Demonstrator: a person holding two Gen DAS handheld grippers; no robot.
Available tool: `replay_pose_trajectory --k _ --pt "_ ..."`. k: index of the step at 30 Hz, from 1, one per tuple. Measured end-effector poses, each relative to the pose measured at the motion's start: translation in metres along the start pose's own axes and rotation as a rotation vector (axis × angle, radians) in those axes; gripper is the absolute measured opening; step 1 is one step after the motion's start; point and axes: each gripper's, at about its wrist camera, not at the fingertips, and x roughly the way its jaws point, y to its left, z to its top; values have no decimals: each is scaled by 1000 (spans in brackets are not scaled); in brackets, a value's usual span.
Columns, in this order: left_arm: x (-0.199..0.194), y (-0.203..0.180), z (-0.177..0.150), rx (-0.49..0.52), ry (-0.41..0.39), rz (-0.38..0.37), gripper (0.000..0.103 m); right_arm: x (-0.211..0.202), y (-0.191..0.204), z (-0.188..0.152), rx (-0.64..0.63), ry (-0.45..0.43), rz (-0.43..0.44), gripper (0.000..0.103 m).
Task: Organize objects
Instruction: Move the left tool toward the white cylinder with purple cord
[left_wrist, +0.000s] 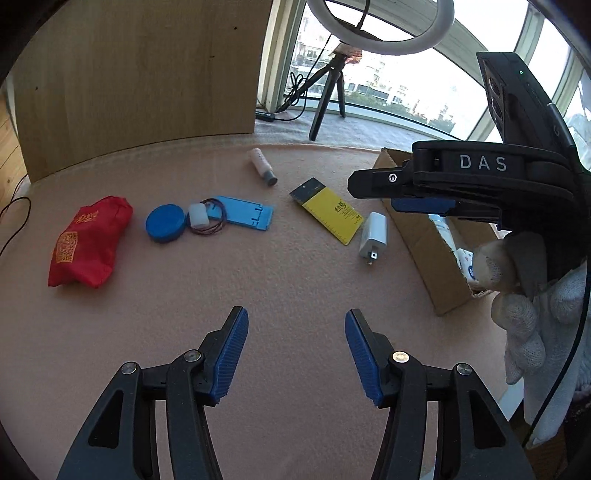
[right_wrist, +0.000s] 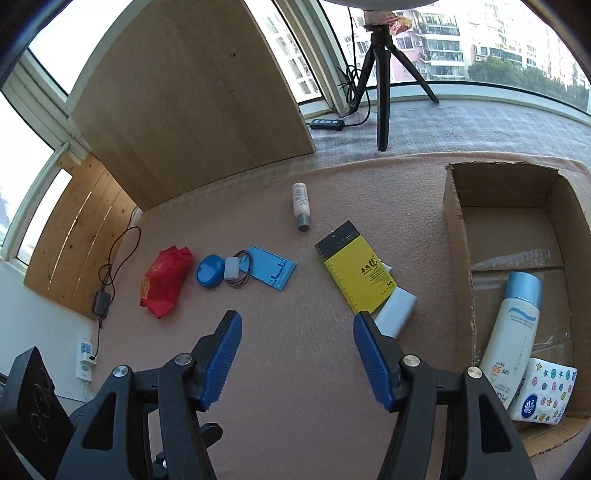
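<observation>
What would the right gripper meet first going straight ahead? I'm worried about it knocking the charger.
Probably bare pink cloth; farther on, the small bottle. The white charger lies just right of that line.

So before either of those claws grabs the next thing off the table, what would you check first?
1. Left gripper open, holding nothing: ok.
2. Right gripper open, holding nothing: ok.
3. Cardboard box has free room beside the sunscreen bottle and tissue pack: ok.
4. White charger lies clear for a grasp: not ok, it touches the yellow card.
5. Charger within the right gripper's reach: cannot tell.
</observation>
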Motion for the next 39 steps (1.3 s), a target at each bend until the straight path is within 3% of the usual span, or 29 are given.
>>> replay_pose_trajectory --k 6,15,23,32,39 --pt "-18 66 -26 -93 5 59 59 53 43 25 -70 72 -9 59" --pt "-32 118 -51 -174 14 84 59 119 71 57 -83 149 -32 58" --pt "-40 149 -66 -236 9 105 59 176 79 83 -56 224 -35 42" --pt "-34 167 -71 -277 21 108 59 198 95 94 -144 239 -104 29" --pt "-23 159 -63 -265 31 86 59 191 102 73 -239 286 -82 26"
